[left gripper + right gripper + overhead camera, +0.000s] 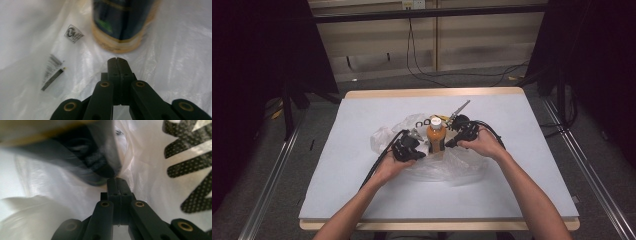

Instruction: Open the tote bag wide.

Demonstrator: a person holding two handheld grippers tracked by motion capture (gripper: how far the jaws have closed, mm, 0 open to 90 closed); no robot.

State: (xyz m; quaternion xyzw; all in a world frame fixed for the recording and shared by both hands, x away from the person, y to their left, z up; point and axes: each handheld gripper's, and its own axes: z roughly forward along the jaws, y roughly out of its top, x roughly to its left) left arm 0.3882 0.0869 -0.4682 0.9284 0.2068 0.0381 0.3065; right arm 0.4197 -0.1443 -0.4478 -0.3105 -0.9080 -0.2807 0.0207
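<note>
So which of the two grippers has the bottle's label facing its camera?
The left gripper: the bottle stands upright just ahead of its shut jaws. The right gripper faces crumpled plastic bag.

Thin, crinkled plastic bag [462, 167], glossy and translucent; smooth bottle [436, 139] with a shiny label and white plastic cap; matt black fingers [117, 65]; matt pale worktop [362, 190], wood-edged.

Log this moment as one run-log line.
scene: bottle upright on plastic bag | left claw: shut, empty, beside the bottle | right claw: shut, at the bag's folds | table: scissors behind the bottle
</note>
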